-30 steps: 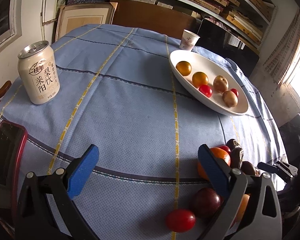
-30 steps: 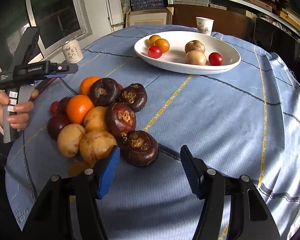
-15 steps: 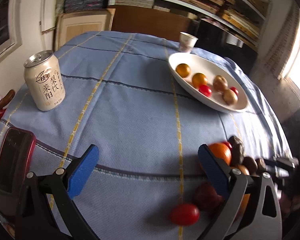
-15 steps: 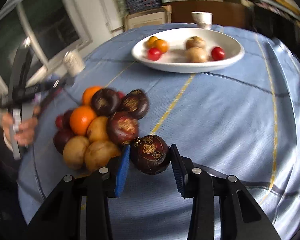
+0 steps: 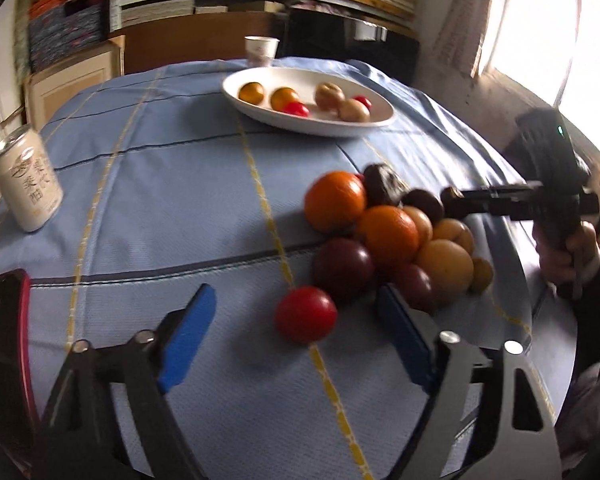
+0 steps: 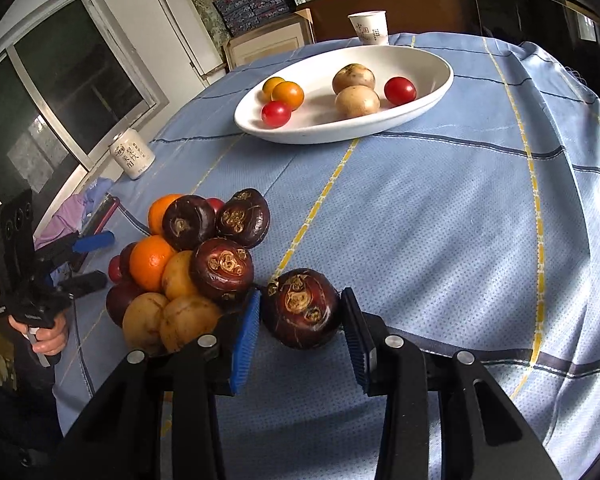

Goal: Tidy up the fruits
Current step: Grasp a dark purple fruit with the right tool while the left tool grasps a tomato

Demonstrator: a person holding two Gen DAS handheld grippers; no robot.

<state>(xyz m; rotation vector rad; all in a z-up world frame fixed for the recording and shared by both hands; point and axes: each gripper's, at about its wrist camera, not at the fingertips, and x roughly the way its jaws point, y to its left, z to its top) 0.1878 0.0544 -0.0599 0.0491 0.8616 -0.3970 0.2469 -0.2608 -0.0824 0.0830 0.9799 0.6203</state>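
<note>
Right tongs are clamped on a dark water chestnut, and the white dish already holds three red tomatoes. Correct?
Not quite. The right wrist view shows two red tomatoes in the white dish, not three. The right tongs are indeed clamped on the dark water chestnut.

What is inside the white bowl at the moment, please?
The bowl holds two oranges, two red tomatoes and two tan fruits. Its near wall hides part of the floor.
</note>
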